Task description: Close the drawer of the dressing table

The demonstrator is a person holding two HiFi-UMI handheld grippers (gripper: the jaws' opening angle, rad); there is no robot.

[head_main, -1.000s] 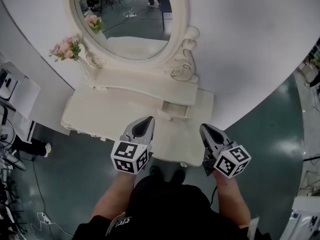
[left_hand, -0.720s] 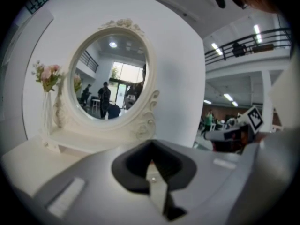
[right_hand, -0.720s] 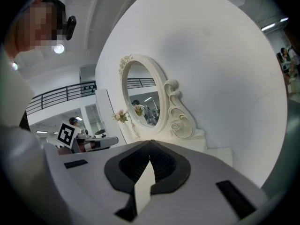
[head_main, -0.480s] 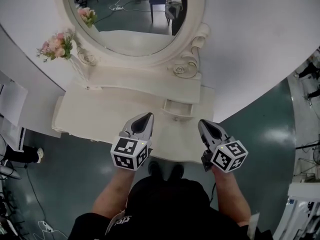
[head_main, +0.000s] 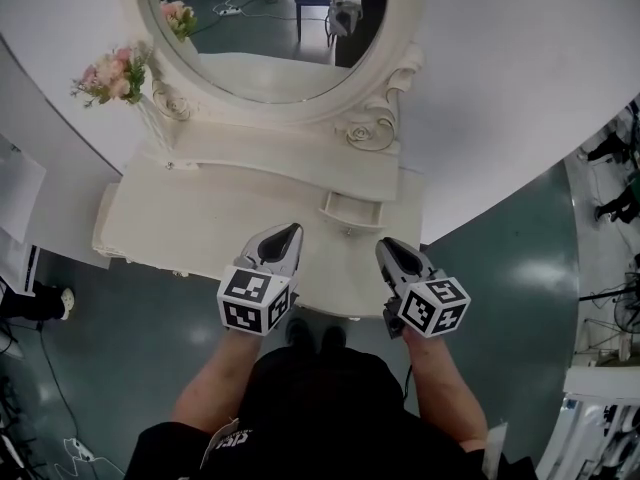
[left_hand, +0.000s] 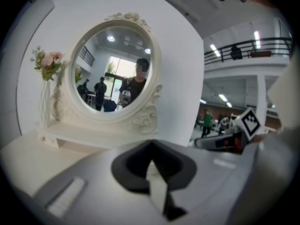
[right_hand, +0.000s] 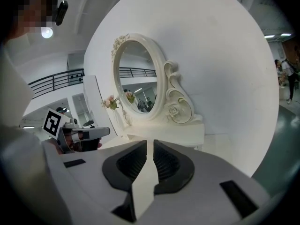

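Open drawer juts from dressing table just ahead of rt gripper, whose empty jaws have just been opening to a slit, w/ lt gripper closed & empty beside it, and mirror & flowers behind.

I read the tabletop as bare from its front edge up to the drawer, so that's open passage. The drawer juts out of the low shelf. Mirror and carved scroll block just behind. Flowers sit far left, well apart.
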